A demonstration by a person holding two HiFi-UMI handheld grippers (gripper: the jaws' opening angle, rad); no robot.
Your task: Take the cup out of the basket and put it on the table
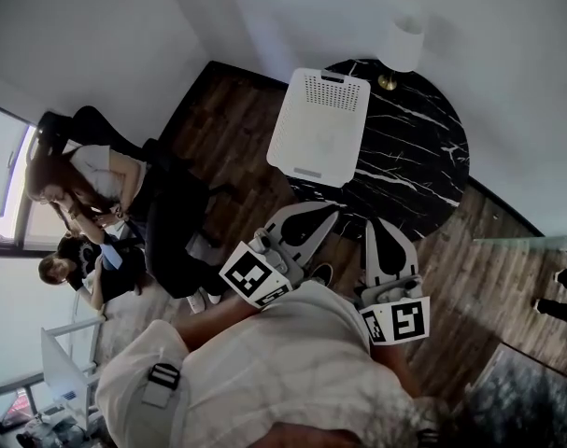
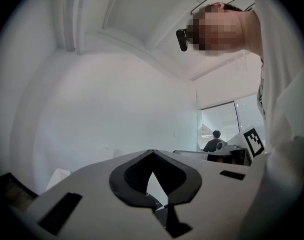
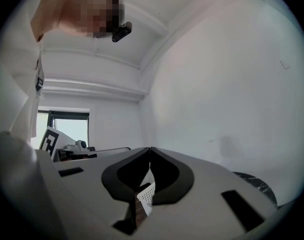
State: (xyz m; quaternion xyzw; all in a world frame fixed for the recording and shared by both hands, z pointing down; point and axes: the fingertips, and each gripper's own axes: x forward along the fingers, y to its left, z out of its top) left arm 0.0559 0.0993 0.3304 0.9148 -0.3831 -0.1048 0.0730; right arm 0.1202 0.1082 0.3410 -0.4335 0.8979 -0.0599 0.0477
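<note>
A white plastic basket (image 1: 329, 90) with a perforated wall stands on the left part of a round black marble table (image 1: 412, 161). Its inside looks plain white, and I cannot make out a cup in it. My left gripper (image 1: 331, 211) is held near my body, short of the table's near edge, its tips pointing toward the basket. My right gripper (image 1: 375, 223) is beside it, at the table's near rim. Both are shut with nothing between the jaws, as seen on the left gripper (image 2: 152, 152) and the right gripper (image 3: 150, 149). A bit of the basket (image 3: 147, 196) shows below the right jaws.
A white table lamp (image 1: 401, 47) stands at the table's far edge by the wall. Two people (image 1: 89, 187) sit on the wooden floor (image 1: 222, 119) to the left. White walls close in behind the table. The marble table's edge (image 3: 257, 185) shows at the lower right.
</note>
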